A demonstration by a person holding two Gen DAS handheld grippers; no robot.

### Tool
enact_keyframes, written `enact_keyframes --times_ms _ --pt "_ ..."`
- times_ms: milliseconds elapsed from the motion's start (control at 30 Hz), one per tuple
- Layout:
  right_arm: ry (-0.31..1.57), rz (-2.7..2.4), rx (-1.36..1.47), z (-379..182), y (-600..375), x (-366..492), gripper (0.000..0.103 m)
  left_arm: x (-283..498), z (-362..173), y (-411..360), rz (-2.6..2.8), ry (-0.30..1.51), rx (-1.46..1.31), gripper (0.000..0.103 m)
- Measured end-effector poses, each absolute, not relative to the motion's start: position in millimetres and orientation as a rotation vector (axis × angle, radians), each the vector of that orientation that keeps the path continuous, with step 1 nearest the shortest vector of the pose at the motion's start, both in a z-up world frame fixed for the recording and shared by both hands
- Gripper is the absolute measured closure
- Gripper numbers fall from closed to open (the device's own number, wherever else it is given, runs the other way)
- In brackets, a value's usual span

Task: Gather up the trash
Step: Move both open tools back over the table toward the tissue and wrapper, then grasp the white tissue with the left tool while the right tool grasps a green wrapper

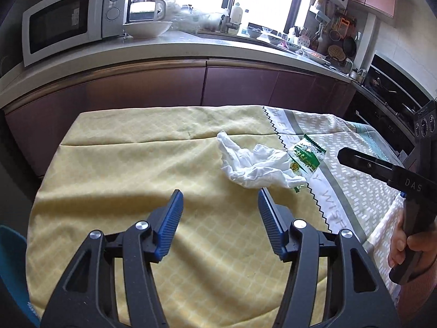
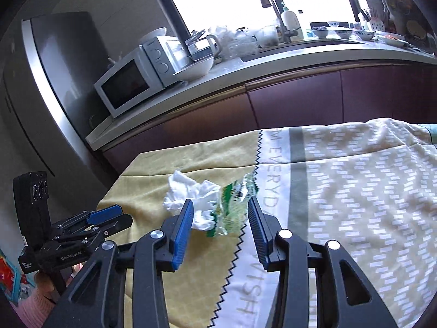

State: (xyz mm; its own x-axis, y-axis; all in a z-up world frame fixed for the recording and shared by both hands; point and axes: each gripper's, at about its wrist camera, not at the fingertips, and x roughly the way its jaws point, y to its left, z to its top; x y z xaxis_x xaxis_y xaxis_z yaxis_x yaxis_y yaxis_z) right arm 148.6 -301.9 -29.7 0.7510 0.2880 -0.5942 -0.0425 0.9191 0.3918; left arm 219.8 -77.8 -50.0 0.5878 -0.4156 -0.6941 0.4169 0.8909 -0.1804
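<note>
Over the yellow cloth (image 1: 136, 164) the left gripper (image 1: 220, 194) hangs with its blue-padded fingers (image 1: 170, 218) spread wide and nothing between them; its right pad tip sits just short of the tissue (image 1: 254, 164), and whether it touches cannot be told. From the right wrist view the right gripper (image 2: 220, 213) is likewise wide apart and empty; its fingers (image 2: 183, 232) frame the tissue (image 2: 191, 196) and the wrapper (image 2: 235, 205), with the left pad tip overlapping the tissue's near edge in the picture, contact unclear. Each tool shows in the other's camera: the right gripper (image 1: 355, 158) enters from the right edge of the left view as a black arm held in a hand (image 1: 407, 240); the left gripper (image 2: 106, 216) lies low at the left of the right view.

Ahead of the pads the tissue is white, crumpled into a loose wad with one corner peaked toward the counter; it lies on the yellow part of the cloth (image 2: 169, 164) near the zigzag seam. Touching its right side, partly over it, is the wrapper (image 1: 306, 158), a clear and green printed plastic packet, creased and flattened, lying across the seam onto the white lettered band.

Beyond the table runs a pale counter (image 1: 191, 46) over maroon cabinet fronts; on it stand a white microwave (image 1: 68, 22), a white bowl (image 1: 147, 28) and a kettle (image 1: 161, 8), with a bright window behind; a steel fridge (image 2: 54, 82) shows at the left of the right view.
</note>
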Motion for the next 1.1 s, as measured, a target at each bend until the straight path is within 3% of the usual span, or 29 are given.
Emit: enact_keyframes --times_ms 233,533,633,767,900,1100 --pt "0.741 0.173 0.469 -51 -323 170 0.055 254 -65 -99 -0.517 0.876 -0.024 0.043" --pt "0.767 0.224 0.486 -61 -316 184 0.056 274 -81 -127 -0.566 0.929 0.002 0.041" --pt "0.770 0.238 0.482 -62 -314 186 0.070 279 -86 -134 -0.580 0.958 0.000 0.049" --pt "0.777 0.247 0.478 -64 -312 188 0.084 284 -89 -140 -0.605 0.973 -0.017 0.070" --pt "0.768 0.249 0.477 -65 -313 186 0.088 286 -91 -140 -0.603 0.979 -0.036 0.085" --pt "0.747 0.242 0.475 -61 -315 179 0.092 275 -86 -128 -0.588 0.955 -0.046 0.090"
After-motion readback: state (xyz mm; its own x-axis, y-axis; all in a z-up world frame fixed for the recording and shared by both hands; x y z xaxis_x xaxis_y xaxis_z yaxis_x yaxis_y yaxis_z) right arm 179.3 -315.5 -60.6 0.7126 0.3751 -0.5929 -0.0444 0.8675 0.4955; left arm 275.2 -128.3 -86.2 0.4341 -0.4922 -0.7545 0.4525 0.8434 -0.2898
